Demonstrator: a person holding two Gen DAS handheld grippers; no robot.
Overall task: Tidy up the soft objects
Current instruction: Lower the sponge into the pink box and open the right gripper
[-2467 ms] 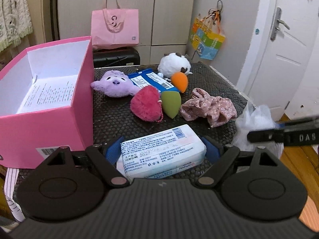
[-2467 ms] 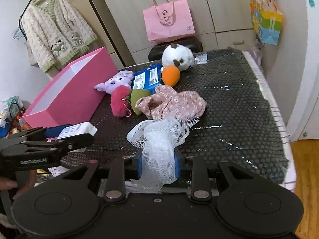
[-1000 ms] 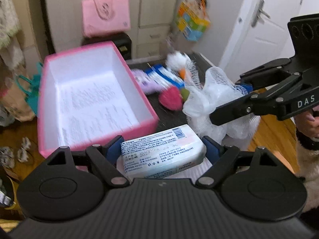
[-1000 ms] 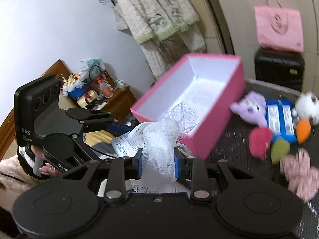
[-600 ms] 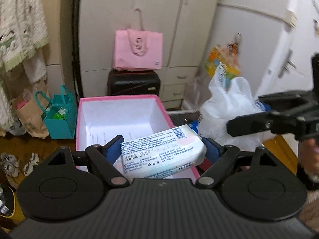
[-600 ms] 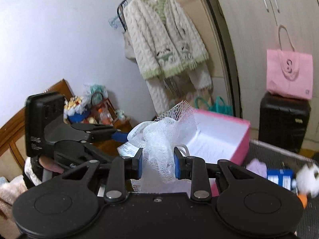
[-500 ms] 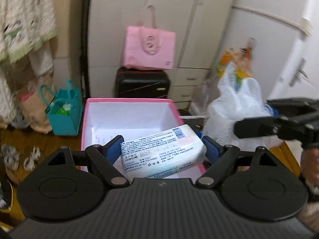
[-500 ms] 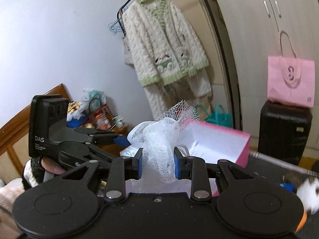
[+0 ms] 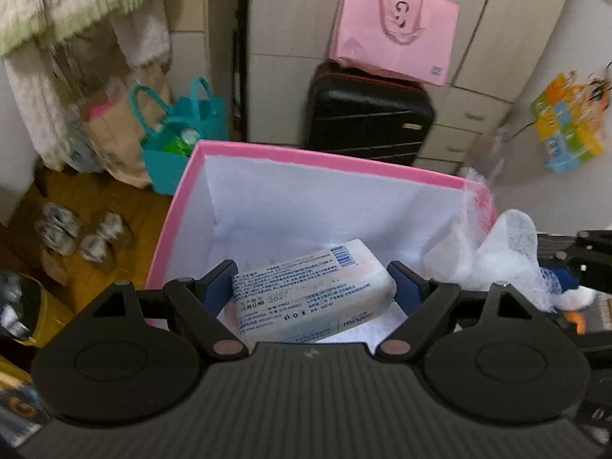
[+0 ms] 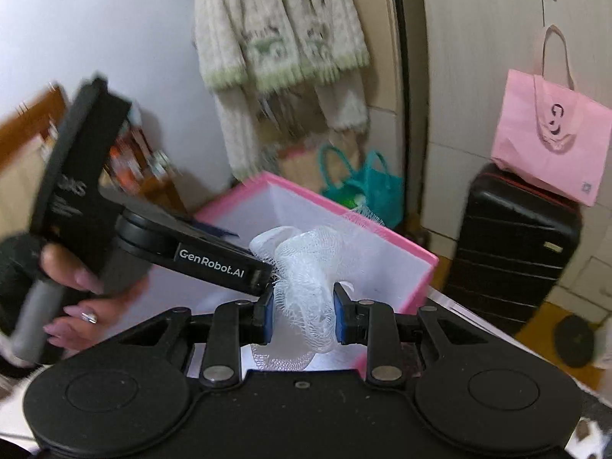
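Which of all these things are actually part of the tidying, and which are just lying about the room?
Part of the job:
- white tissue pack with blue print, held in the left gripper
- white mesh bath pouf, held in the right gripper
- open pink cardboard box

Just lying about:
- pink paper bag
- black suitcase
- teal tote
- cream knitted cardigan

I see a pink box [image 9: 244, 149] with a white inside. The pack [image 9: 310, 290] in my left gripper [image 9: 313, 287] is white with a pale pink tint, blue print and a blue barcode. My right gripper [image 10: 302, 313] has blue pads and holds a white net puff [image 10: 306, 267]. Behind stand a black suitcase [image 9: 367, 111], a pink paper bag [image 9: 394, 26], a teal bag [image 9: 179, 130], and a cream cardigan [image 10: 275, 19] trimmed in pale green.
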